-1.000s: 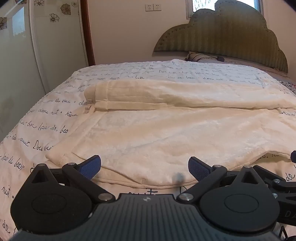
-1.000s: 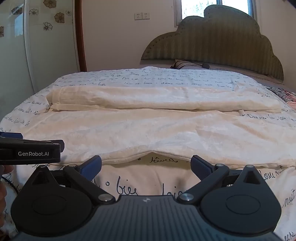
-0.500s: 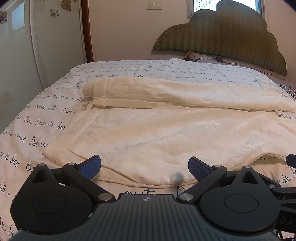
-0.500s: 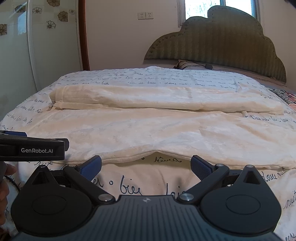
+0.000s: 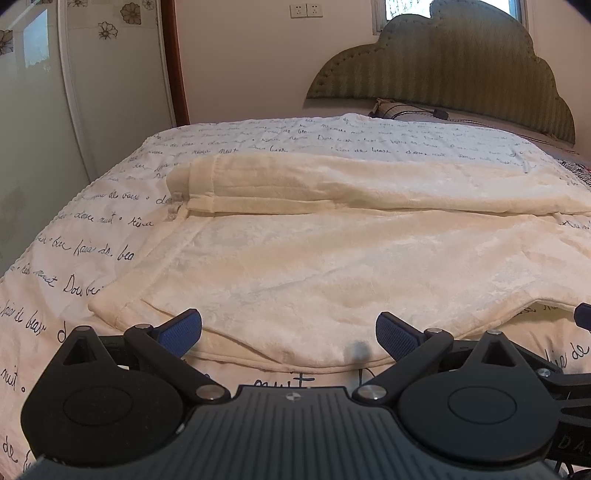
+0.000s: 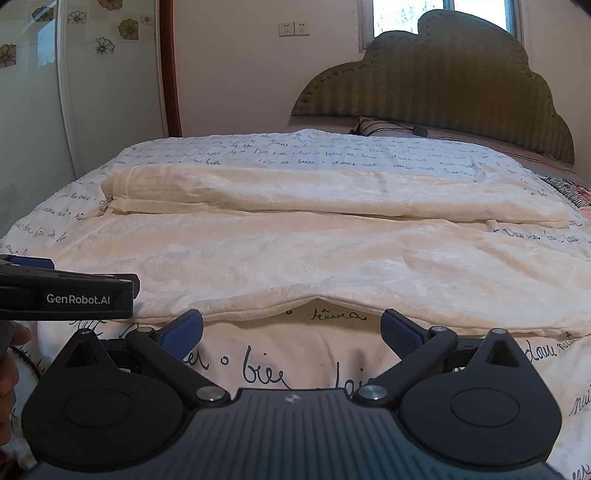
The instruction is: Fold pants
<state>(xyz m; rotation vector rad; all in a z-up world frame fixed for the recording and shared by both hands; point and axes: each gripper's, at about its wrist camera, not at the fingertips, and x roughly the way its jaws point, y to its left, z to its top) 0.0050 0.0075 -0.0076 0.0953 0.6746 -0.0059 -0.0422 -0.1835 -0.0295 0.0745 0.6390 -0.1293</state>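
I hold both grippers, left and right, spread wide, empty, at the pants' near hem; next, probably pinch it.

Both wrist views low, facing headboard, sharing bed

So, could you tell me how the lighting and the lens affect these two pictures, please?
Left wrist view: soft, even light on the cream pants; a small grey smudge near their front hem; the fisheye bows the wardrobe edge. Right wrist view: the window is blown out to white above the headboard, dark corners vignette the frame, and the pants stay sharp.
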